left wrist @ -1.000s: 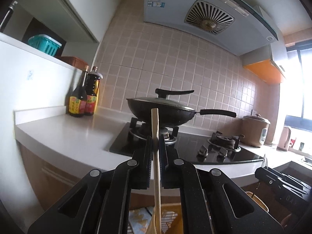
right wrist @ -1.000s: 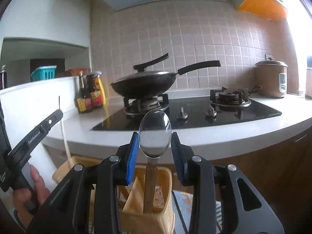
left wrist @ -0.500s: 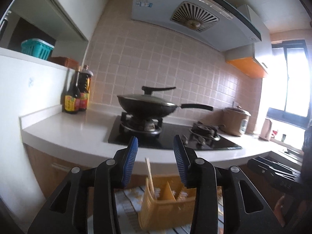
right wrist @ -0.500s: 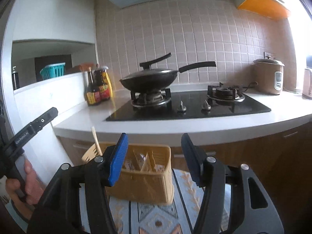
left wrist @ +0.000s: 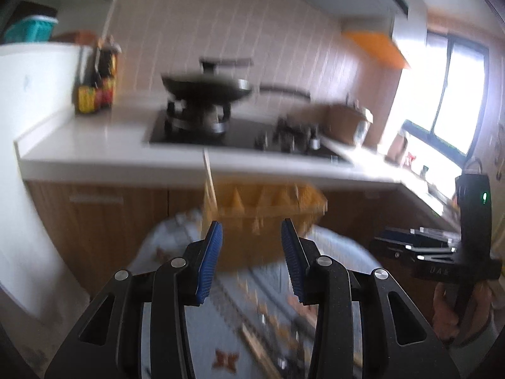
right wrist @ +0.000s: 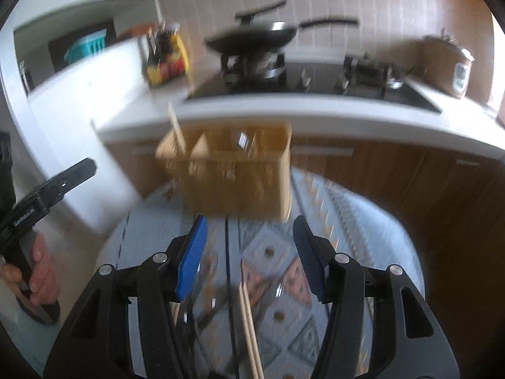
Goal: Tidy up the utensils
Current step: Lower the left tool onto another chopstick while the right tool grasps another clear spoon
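A yellow divided utensil basket point(left wrist: 268, 211) point(right wrist: 240, 177) stands on a patterned blue mat point(right wrist: 363, 221). A wooden utensil handle point(left wrist: 208, 173) point(right wrist: 175, 124) sticks up from its left compartment. My left gripper point(left wrist: 251, 243) hangs open and empty just short of the basket. Pulled back over the mat, my right gripper point(right wrist: 249, 240) is open and empty too. Wooden chopsticks point(right wrist: 249, 325) and blurred metal utensils point(right wrist: 205, 309) lie on the mat under it. Each view shows the other gripper point(left wrist: 394, 240) point(right wrist: 75, 173) from the side in a hand point(right wrist: 41, 271).
Behind the basket runs a white counter point(right wrist: 284, 110) with a black hob point(left wrist: 236, 139), a lidded wok point(right wrist: 252, 36), sauce bottles point(left wrist: 98, 91) and a rice cooker point(right wrist: 448, 63). Wooden cabinet fronts point(right wrist: 426, 183) stand below. A window point(left wrist: 451, 94) is at the far right.
The left gripper let go of the wooden utensil and the right of the metal spoon. Both opened, drew back from the basket and tipped downward.
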The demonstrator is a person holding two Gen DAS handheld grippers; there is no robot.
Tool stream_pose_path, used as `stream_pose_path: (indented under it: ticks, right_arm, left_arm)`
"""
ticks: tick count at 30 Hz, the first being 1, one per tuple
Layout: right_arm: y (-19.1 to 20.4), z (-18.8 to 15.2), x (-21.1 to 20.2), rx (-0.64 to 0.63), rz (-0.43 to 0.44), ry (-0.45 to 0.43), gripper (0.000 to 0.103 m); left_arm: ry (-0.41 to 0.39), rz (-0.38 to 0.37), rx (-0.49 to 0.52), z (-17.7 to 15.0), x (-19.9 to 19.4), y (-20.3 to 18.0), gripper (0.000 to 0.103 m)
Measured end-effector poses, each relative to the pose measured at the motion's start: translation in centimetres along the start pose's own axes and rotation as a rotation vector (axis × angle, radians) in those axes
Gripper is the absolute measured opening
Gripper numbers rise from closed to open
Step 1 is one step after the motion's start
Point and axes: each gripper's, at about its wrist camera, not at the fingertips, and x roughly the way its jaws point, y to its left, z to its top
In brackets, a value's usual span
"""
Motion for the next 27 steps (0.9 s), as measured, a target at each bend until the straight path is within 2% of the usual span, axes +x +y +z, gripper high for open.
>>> stream_pose_path:
  ticks: [3,6,9,12,14,20,24,27]
  right_arm:
    - [1.1,-2.0,1.6,-0.046,0.025,0.123,0.053]
    - [1.9,-4.3,3.5,-0.06,0.066,0.245,0.053]
    - [2.2,-6.4,5.1,-0.046,0.099,0.326,0.053]
    - [1.8,-7.6,6.9,0.024,0.164,0.403,0.045]
    - [1.4,-8.3,8.2,0.083,0.197,0.447,0.041]
    - [0.4,-8.9,10.5,0.175,0.219,0.492,0.04]
    - [-0.3,-8.7,11.9,0.232,0.196,0.507,0.04]
    - [-0.4,-8.5,12.7,0.253,0.179,0.519,0.04]
  left_arm:
    - [0.167,0.004,0.007,-2.0,2.0,0.2,0.037]
    - [0.284,-0.028,-0.005,-4.1,3.7,0.9,0.037]
    - [0.36,-0.029,-0.019,-5.8,5.3,1.6,0.037]
    - [0.427,-0.057,-0.029,-7.3,6.7,1.8,0.035]
    - [0.45,-0.066,-0.034,-7.9,7.4,1.9,0.035]
    - [0.537,-0.086,-0.018,-10.4,9.2,1.9,0.035]
    - [0.544,-0.073,-0.047,-11.1,10.2,2.2,0.035]
    - [0.548,-0.054,-0.032,-11.2,11.1,1.9,0.035]
